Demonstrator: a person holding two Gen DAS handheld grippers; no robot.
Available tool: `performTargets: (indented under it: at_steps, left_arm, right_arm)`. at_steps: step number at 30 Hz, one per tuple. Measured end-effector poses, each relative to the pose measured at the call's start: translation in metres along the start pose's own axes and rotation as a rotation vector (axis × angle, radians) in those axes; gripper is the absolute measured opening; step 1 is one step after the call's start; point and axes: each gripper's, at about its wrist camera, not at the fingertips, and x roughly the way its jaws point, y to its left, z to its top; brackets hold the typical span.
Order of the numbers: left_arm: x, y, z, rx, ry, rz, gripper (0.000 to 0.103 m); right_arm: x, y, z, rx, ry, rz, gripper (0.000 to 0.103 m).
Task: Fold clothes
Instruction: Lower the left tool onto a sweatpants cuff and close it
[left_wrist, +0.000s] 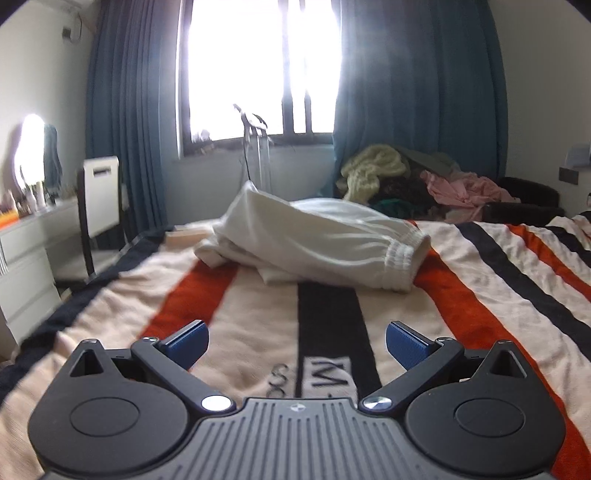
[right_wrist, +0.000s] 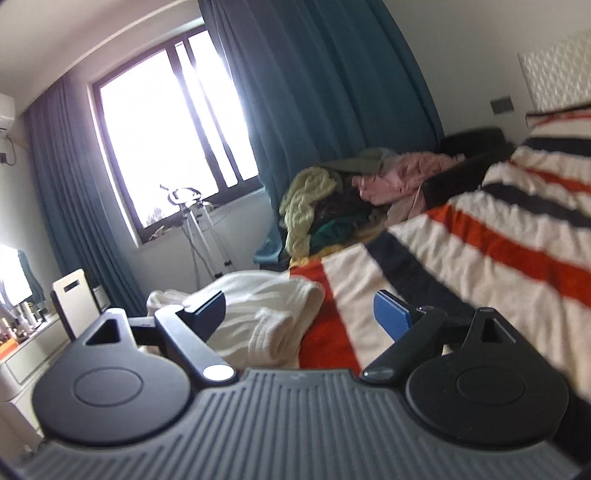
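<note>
Left gripper: jaws wide, empty, hanging over the striped blanket on the bed, well short of the white garment. Garment lies bunched mid-bed toward the far edge by the window, ribbed cuff pointing right. Right gripper: jaws wide, empty, tilted view, garment's ribbed end just ahead between the jaws; contact can't be told. Pile of mixed clothes at the bed's far right corner.

blown-out window glare, dim backlit room, blurred striped blanket, curved fisheye edges
</note>
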Motion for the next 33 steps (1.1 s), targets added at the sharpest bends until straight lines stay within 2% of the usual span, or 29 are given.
performTargets:
  at_steps: [5, 11, 15, 17, 22, 25, 28, 30, 33]
  left_arm:
    - [0.031, -0.013, -0.001, 0.032, 0.037, 0.000, 0.103]
    - [0.097, -0.063, 0.016, 0.264, 0.013, -0.030, 0.103]
    - [0.140, -0.108, 0.028, 0.407, -0.013, -0.124, 0.102]
    - [0.159, -0.131, 0.033, 0.455, -0.041, -0.128, 0.101]
    - [0.214, -0.174, 0.050, 0.484, -0.060, -0.070, 0.100]
    - [0.250, -0.180, 0.061, 0.401, -0.017, 0.029, 0.097]
    - [0.278, -0.178, 0.067, 0.339, 0.024, 0.077, 0.092]
    - [0.294, -0.182, 0.067, 0.343, 0.034, 0.100, 0.091]
    - [0.309, -0.197, 0.063, 0.424, 0.036, 0.110, 0.090]
  right_arm:
    - [0.005, -0.019, 0.005, -0.042, 0.016, -0.024, 0.088]
    - [0.015, -0.047, -0.031, 0.039, 0.077, -0.093, 0.089]
    - [0.033, -0.052, -0.040, 0.074, 0.102, -0.092, 0.089]
    - [0.042, -0.054, -0.043, 0.092, 0.115, -0.090, 0.089]
    - [0.065, -0.061, -0.053, 0.137, 0.146, -0.084, 0.089]
    - [0.082, -0.067, -0.059, 0.172, 0.168, -0.090, 0.089]
    - [0.097, -0.074, -0.064, 0.215, 0.192, -0.080, 0.088]
    - [0.102, -0.077, -0.066, 0.241, 0.204, -0.073, 0.089]
    - [0.109, -0.082, -0.069, 0.281, 0.221, -0.065, 0.089]
